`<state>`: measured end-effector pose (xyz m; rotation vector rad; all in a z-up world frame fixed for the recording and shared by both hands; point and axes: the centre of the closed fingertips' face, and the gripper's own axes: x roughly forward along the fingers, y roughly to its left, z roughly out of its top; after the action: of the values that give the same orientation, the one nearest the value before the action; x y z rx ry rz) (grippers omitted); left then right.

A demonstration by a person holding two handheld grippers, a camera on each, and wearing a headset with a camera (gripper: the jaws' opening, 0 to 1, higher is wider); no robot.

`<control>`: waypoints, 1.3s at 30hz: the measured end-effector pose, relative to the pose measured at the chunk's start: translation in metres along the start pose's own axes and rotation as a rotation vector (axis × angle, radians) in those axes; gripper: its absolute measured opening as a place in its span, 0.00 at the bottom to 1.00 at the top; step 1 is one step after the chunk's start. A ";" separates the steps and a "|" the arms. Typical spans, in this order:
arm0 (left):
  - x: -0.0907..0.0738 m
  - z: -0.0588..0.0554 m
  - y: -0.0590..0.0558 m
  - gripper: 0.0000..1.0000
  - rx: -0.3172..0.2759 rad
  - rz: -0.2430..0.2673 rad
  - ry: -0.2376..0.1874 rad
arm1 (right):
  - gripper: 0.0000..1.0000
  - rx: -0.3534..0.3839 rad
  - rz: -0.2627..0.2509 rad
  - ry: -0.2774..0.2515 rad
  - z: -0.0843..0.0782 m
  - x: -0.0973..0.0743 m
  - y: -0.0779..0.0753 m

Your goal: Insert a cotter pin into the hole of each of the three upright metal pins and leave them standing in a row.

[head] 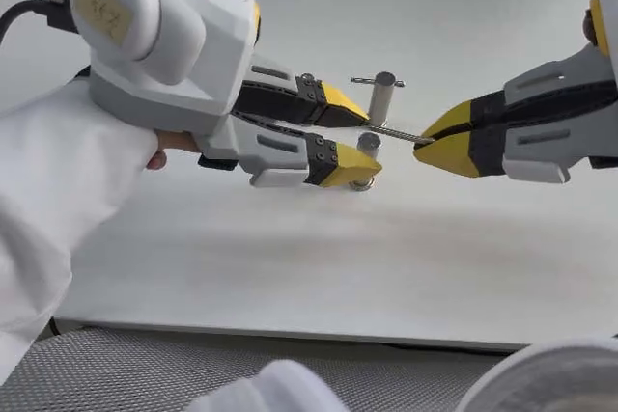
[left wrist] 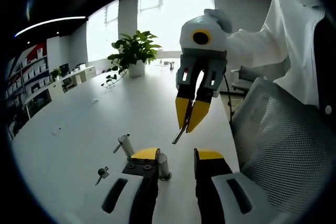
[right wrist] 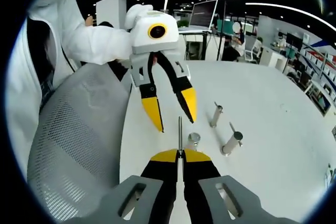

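Left gripper point(left wrist: 177, 154): jaws apart, upright metal pin point(head: 368, 145) between them. Right gripper point(head: 422, 142): jaws clamped on cotter pin point(head: 391, 132), tip near that pin.

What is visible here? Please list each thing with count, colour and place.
bare metal pin: one, silver, upright on the table, between the open jaws of the left gripper
metal pins with cotter pins through: two, silver, upright beside it
loose cotter pin: one, silver, held by the right gripper
table: one, white, underneath
mesh chair: one, grey, at the table's edge
potted plant: one, green, far down the table
left gripper: one, yellow-tipped, open
right gripper: one, yellow-tipped, shut
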<state>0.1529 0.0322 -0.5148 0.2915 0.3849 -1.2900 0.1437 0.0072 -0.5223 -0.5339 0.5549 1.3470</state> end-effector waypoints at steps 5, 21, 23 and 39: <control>0.007 -0.010 0.011 0.28 -0.032 0.030 0.000 | 0.00 0.025 -0.020 0.036 -0.013 0.003 -0.010; 0.023 -0.026 0.023 0.20 -0.040 0.013 0.025 | 0.00 0.021 0.002 0.144 -0.045 0.015 -0.028; 0.024 -0.026 0.024 0.20 -0.040 0.010 0.025 | 0.00 0.007 0.008 0.147 -0.044 0.016 -0.027; 0.027 -0.025 0.019 0.11 -0.012 -0.037 0.050 | 0.00 -0.080 0.012 0.152 -0.040 0.023 -0.027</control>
<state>0.1747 0.0239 -0.5497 0.3082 0.4426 -1.3183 0.1708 -0.0047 -0.5665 -0.7031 0.6304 1.3517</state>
